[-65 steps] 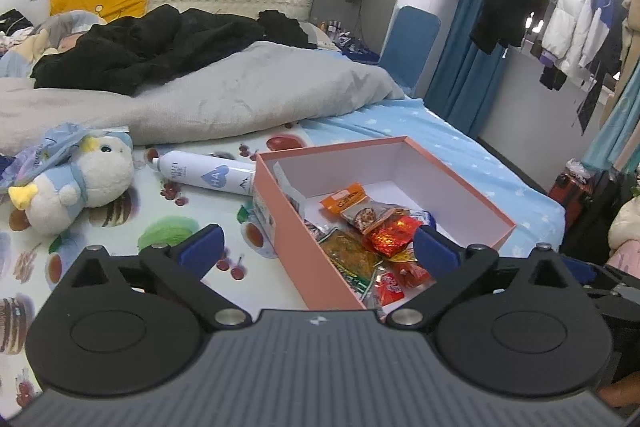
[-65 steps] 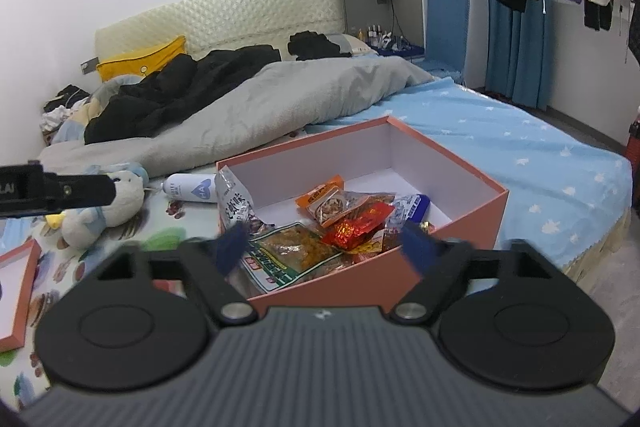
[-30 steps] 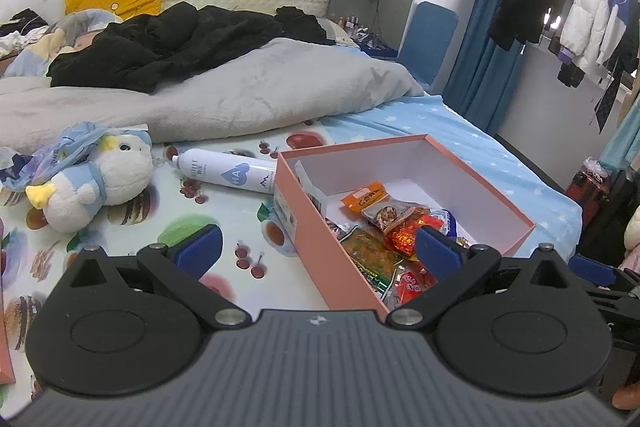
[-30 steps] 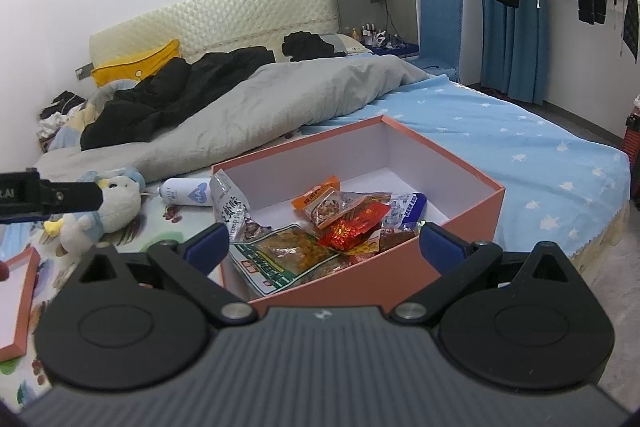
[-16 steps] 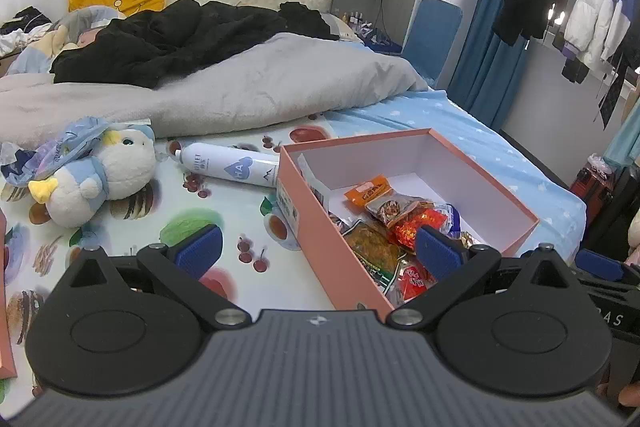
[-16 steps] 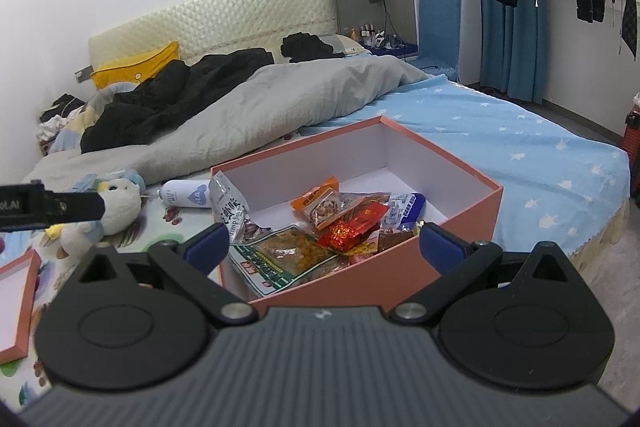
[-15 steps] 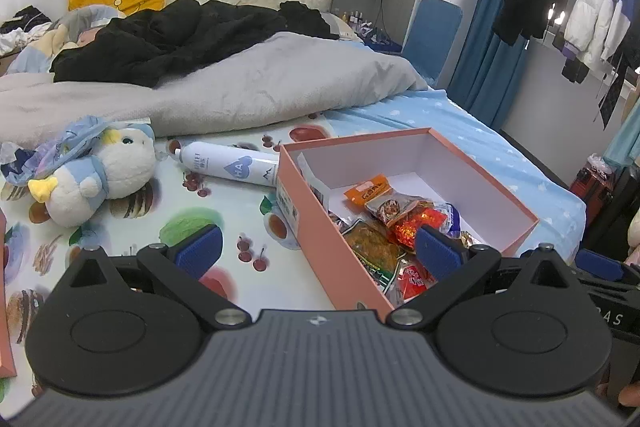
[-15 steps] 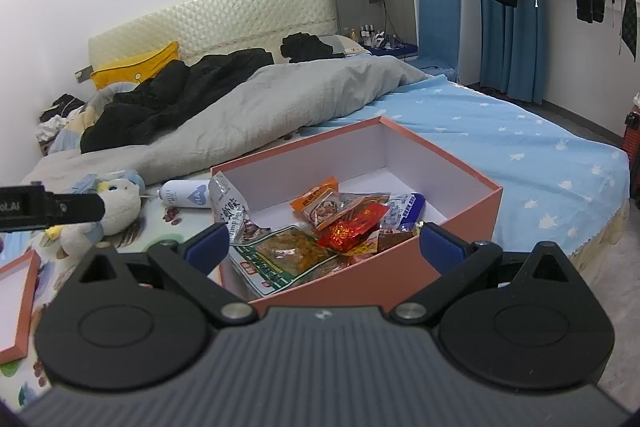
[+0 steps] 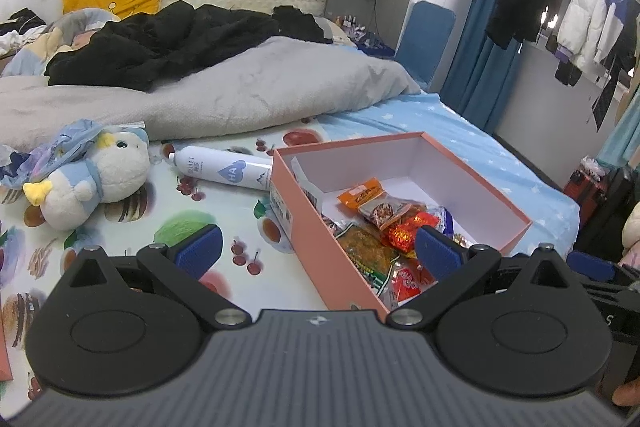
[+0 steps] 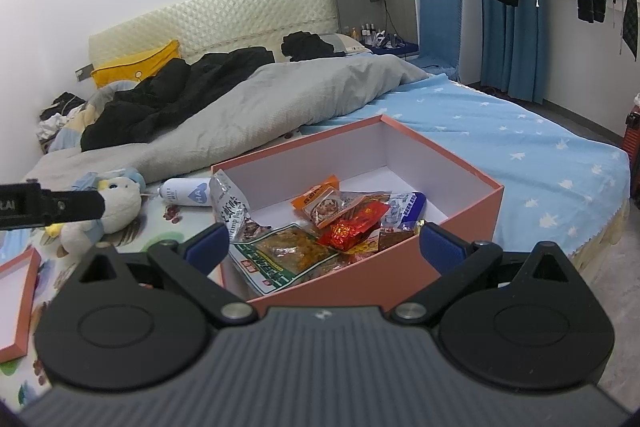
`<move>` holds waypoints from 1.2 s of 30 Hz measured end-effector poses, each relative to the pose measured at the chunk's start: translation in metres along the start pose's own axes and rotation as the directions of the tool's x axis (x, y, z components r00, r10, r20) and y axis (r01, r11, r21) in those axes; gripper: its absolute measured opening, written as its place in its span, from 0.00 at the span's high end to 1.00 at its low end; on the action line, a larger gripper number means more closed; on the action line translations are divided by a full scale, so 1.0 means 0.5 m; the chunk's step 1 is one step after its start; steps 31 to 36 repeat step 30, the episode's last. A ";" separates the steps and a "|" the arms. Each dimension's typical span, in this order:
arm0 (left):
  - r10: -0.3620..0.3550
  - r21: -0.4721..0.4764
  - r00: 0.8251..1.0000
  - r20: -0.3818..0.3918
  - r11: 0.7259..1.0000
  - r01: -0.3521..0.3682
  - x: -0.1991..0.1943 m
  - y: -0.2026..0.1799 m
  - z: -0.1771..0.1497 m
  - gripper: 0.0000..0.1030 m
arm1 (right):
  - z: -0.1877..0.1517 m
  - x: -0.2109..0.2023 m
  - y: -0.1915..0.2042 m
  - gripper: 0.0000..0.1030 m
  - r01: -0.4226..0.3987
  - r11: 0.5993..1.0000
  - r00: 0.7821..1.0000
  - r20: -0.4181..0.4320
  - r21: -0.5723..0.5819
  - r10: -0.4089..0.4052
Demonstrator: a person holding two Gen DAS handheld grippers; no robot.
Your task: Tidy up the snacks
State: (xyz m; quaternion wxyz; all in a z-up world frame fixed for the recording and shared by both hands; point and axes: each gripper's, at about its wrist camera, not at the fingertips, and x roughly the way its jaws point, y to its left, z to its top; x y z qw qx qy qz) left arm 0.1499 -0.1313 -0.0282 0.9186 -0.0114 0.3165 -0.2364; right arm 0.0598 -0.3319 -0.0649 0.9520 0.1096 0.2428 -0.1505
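Note:
An open salmon-pink box (image 9: 304, 223) (image 10: 460, 211) sits on the bed with several snack packets (image 9: 380, 223) (image 10: 340, 215) in its near half. A large green packet (image 10: 280, 259) lies at the box's front and a silver packet (image 10: 230, 205) leans on its left wall. My left gripper (image 9: 318, 253) is open and empty, held above the box's left front corner. My right gripper (image 10: 322, 247) is open and empty, held just in front of the box. Part of the left gripper (image 10: 52, 207) shows at the left of the right wrist view.
A white spray can (image 9: 220, 171) lies left of the box. A plush penguin (image 9: 92, 179) sits further left. The box lid (image 10: 16, 307) lies at the far left. A grey duvet (image 9: 240, 91) and black clothes (image 9: 168, 39) cover the back. The bed edge drops off on the right.
Both grippers have stayed open and have drifted only slightly; the left wrist view has pulled back and up a little over the last two seconds. Nothing in the box has moved.

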 end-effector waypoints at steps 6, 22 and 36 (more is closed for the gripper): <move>0.002 0.002 1.000 0.005 1.000 -0.002 -0.004 0.004 0.006 0.00 | 0.000 -0.001 -0.001 0.00 -0.005 1.000 1.000 0.000 0.001 0.005; -0.003 0.005 1.000 0.006 1.000 0.003 -0.006 -0.001 0.007 0.00 | 0.004 0.003 -0.002 0.00 0.003 1.000 1.000 -0.001 -0.001 -0.003; -0.014 0.004 1.000 -0.004 1.000 0.014 -0.005 -0.004 0.007 0.00 | 0.003 0.003 -0.001 0.00 -0.001 1.000 1.000 0.004 -0.004 0.001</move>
